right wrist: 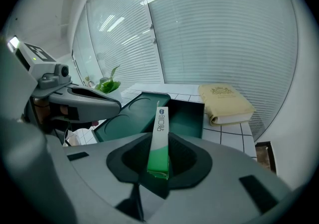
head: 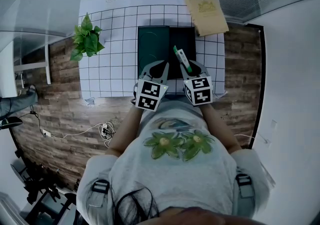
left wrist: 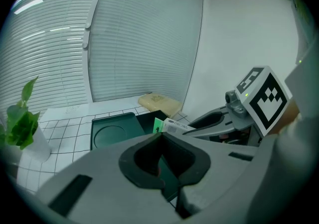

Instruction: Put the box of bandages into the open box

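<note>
- Right gripper (right wrist: 160, 141) clamps the box of bandages (right wrist: 162, 123) at centre frame, over the dark green open box (head: 189, 36).
- Left gripper (left wrist: 160, 134): its 2 jaws meet, empty, just left of it in the head view.

Your head view looks steeply down; both gripper views face 12 o'clock, close to the shared open box (head: 155, 44).

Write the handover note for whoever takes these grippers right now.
Left gripper: shut, empty, beside the right one.
Right gripper: shut on the bandage box, which is tilted and, in the head view, over the near part of the open box.
Done: bandage box gripped and at the open box.
Left: lower it in and release.
</note>
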`<act>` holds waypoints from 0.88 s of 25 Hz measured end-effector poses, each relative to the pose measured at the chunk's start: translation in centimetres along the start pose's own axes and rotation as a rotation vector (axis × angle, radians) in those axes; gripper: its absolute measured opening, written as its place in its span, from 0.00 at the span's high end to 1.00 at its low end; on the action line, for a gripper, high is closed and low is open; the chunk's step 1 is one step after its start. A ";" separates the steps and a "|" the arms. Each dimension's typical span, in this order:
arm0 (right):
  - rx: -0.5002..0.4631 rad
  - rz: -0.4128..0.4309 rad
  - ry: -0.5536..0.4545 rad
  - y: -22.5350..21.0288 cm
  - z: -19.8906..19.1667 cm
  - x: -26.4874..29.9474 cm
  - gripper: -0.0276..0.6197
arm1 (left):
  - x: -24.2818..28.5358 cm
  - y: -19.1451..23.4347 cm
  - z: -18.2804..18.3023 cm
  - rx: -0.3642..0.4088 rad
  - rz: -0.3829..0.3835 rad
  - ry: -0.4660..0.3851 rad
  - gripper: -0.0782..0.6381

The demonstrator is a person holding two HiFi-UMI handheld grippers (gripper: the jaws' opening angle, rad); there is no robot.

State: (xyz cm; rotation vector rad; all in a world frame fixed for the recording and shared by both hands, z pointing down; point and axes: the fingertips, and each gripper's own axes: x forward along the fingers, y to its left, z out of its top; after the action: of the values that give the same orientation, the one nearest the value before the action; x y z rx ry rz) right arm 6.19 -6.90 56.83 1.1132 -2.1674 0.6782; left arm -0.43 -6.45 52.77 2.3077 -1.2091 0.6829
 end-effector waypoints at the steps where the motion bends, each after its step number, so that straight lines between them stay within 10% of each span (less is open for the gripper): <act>1: -0.001 0.000 0.002 0.0 -0.1 0.0 0.81 | 0.0 0.0 0.0 -0.001 0.001 0.000 0.88; 22: -0.015 0.001 0.039 -0.1 -0.9 1.2 0.81 | 0.0 0.7 -0.1 -0.009 0.009 0.003 0.88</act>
State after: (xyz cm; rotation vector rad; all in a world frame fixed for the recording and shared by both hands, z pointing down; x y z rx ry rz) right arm 5.95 -6.94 58.29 1.0826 -2.1373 0.6773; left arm -1.06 -6.72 52.99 2.2944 -1.2200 0.6821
